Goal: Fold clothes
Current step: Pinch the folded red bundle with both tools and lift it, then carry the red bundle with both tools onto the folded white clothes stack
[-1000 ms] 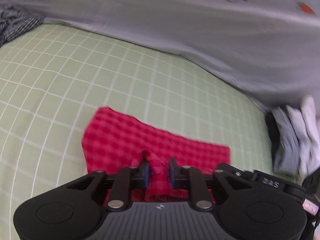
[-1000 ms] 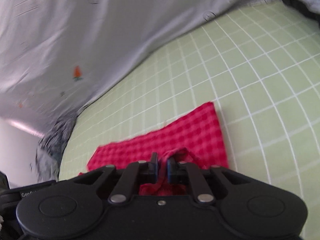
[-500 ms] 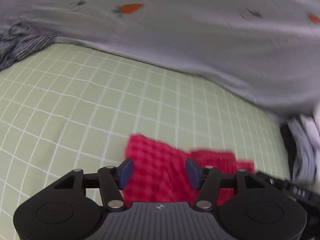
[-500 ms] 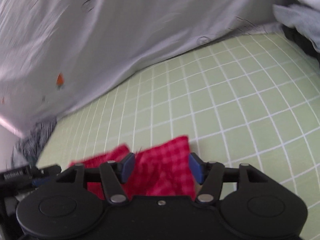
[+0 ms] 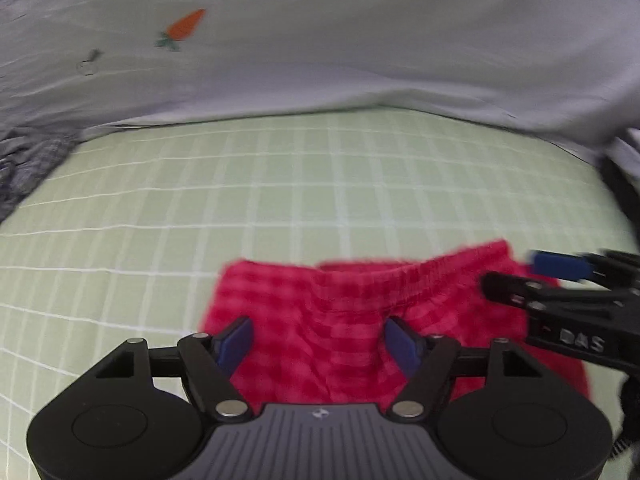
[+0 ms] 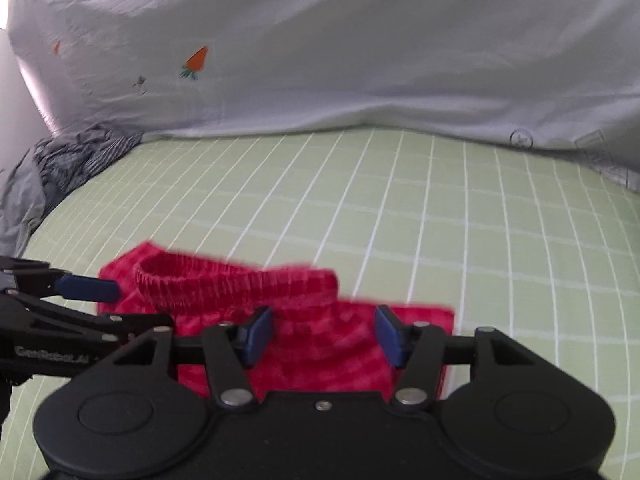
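Left wrist view, hidden parts: the near edge of the red checked shorts point(image 5: 344, 332) is covered by the left gripper point(image 5: 318, 340); the whole frame is blurred, and the dark bundle right of the shorts cannot be made out.
Right wrist view, hidden parts: the near edge of the shorts point(image 6: 320, 344) is covered by the right gripper point(image 6: 324, 332); their left corner is crossed by the left gripper point(image 6: 86, 288).
Green checked sheet point(image 6: 440, 216): the shorts are borne flat on it, the elastic waistband point(image 6: 236, 280) turned away from the cameras.
Grey carrot-print cover point(image 5: 320, 40): seen heaped beyond the shorts.
Striped cloth point(image 6: 80, 152): crumpled far left of the shorts.
Left gripper pose: held low over the shorts, jaws spread wide, nothing clasped.
Right gripper pose point(image 5: 556, 276): held low just right of the left one, jaws likewise spread, nothing clasped.
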`<control>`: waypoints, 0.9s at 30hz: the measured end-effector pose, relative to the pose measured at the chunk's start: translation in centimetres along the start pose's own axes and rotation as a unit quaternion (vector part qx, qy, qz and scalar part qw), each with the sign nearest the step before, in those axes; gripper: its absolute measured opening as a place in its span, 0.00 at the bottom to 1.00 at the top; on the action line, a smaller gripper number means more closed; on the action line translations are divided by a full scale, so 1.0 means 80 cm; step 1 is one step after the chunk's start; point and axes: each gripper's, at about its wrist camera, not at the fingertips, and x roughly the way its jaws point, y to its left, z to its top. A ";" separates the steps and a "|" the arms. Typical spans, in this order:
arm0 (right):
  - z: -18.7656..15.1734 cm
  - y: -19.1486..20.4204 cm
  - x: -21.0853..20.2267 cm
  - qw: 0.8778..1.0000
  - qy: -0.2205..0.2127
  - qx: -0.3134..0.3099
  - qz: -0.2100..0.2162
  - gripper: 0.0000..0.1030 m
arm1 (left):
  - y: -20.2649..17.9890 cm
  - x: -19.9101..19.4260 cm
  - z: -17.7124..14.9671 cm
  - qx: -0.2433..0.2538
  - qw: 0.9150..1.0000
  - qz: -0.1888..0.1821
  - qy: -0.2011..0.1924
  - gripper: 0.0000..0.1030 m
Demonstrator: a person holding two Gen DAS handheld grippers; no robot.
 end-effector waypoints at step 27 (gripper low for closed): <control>-0.050 0.050 -0.046 0.994 0.054 0.088 0.027 0.11 | 0.030 -0.032 -0.050 -0.101 0.963 -0.242 0.061 0.05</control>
